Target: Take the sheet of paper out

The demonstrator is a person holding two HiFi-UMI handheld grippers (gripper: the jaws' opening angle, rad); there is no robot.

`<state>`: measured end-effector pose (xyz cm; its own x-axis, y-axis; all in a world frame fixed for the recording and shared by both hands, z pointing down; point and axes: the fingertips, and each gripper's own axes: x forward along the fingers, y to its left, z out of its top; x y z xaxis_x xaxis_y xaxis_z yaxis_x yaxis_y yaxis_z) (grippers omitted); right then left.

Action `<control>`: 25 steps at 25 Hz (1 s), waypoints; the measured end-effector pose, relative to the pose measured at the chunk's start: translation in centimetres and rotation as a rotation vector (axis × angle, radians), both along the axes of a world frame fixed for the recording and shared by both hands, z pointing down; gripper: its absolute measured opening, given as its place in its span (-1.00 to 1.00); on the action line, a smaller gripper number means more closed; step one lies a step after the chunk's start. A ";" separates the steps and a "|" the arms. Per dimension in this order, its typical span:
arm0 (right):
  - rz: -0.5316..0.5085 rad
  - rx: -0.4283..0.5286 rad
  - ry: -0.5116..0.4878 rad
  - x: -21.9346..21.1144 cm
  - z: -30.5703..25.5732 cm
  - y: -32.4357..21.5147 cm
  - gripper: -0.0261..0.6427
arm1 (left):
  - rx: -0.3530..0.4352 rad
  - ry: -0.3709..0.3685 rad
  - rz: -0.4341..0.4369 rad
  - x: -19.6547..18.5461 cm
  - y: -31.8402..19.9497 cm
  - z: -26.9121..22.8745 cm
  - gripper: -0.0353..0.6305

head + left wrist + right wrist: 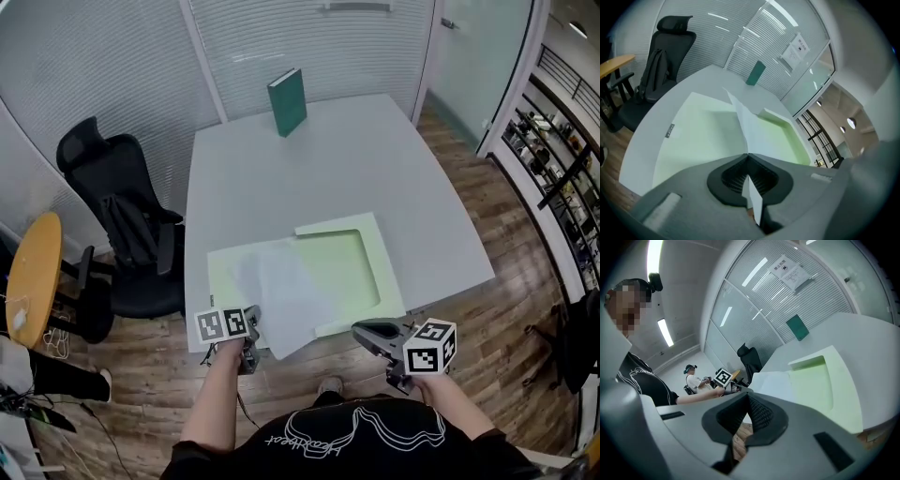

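**Sheet gripped and partly drawn; removal not complete**

The white sheet of paper (281,286) lies flat across the 9 o'clock half of the open pale green paper folder (354,267). Its 6 o'clock corner overhangs the near edge of the white rectangular table (281,178).

The left gripper (250,330) sits at the sheet's 7 o'clock corner. In the left gripper view its jaws are clenched on the sheet's edge, which runs between the pads (736,180). From there the paper rises away toward the folder.

The right gripper (360,329) hangs just off the table edge, at 5 o'clock from the folder. Its jaws are closed on nothing, and wood floor shows through the gap behind the tips. It touches neither sheet nor folder.

Assessment: the grasp is made and the sheet appears largely free. Most of it overlaps the folder, so the pull clear toward 7 o'clock remains. The folder is unrestrained and may drag along with the sheet.

At 12 o'clock an upright dark green book (287,101) stands well apart from the work.
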<state>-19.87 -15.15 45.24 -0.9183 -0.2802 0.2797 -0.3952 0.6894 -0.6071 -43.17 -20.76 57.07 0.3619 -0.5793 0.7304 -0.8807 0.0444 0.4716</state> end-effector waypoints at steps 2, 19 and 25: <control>-0.008 0.004 -0.005 0.2 -0.4 0.7 -0.90 | 0.024 -0.020 -0.014 -0.1 0.7 -1.1 -0.86; -0.035 0.111 -0.034 3.8 -4.7 8.5 -0.90 | 0.325 -0.126 -0.087 3.0 10.2 -13.0 -0.86; -0.045 0.158 -0.044 5.9 -5.9 12.7 -0.90 | 0.422 -0.118 -0.086 6.6 16.0 -16.5 -0.86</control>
<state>-13.95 -2.45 39.38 -0.9413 -0.2760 0.1945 -0.3374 0.7940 -0.5057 -36.61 -4.77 40.62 0.2278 -0.8600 0.4566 -0.9309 -0.0549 0.3610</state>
